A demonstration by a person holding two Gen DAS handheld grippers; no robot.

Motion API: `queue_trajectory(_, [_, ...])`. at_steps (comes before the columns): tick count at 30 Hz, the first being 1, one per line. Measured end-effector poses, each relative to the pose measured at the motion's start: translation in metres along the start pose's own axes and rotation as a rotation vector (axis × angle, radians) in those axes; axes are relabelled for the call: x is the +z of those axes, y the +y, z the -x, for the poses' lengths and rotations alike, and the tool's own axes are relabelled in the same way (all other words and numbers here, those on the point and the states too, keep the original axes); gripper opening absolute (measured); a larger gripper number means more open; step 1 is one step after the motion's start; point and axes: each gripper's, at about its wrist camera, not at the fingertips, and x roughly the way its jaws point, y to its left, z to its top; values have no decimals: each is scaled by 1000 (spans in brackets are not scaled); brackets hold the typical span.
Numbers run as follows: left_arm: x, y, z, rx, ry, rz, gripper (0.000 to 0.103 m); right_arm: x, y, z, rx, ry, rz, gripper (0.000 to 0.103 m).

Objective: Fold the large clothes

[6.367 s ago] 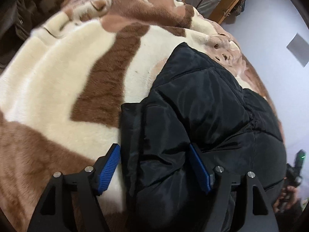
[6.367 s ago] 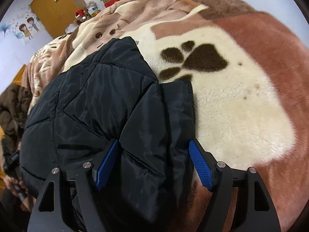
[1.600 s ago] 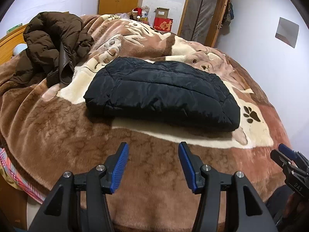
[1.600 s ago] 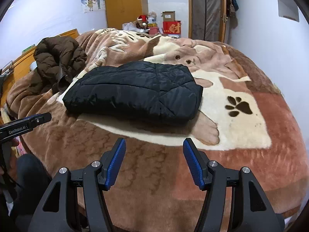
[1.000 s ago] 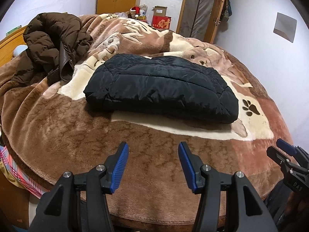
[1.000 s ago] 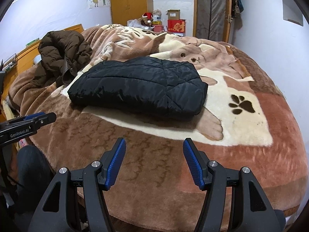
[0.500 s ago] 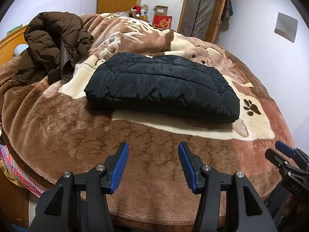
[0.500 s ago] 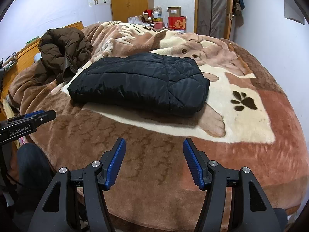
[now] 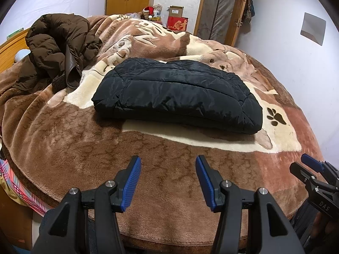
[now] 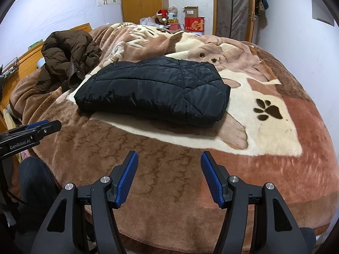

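Black quilted jacket: folded into a thick, puffy oblong of shiny stitched nylon with diamond and straight seams; it lies flat on the cream patch in the middle of the bed, well beyond both grippers and touched by neither.
Jacket edges: rounded and padded; in the right wrist view the near edge shows stacked layers, and the right end is squared off.
Plush brown and cream blanket: deep fleece pile covering the whole bed, printed with cartoon animal shapes and a dark paw print just right of the jacket.
Brown puffer coat: crumpled in a loose heap on the far left of the blanket, apart from the black jacket; its matte padded tubes are bunched and unfolded.
Left gripper: black angular arms with ribbed blue pads, jaws moderately parted with nothing between them, hovering over the near brown edge of the blanket.
Right gripper: same build, jaws standing wide and empty above the blanket's near edge.
Background: orange-brown wooden wardrobe against the far wall, a red cardboard box beside it, and a wood-framed door to the right.
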Motion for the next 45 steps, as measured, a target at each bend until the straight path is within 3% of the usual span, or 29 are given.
queue_trajectory(45, [2, 5, -1, 12, 5, -20, 56, -8, -4, -4, 0, 12, -5, 62])
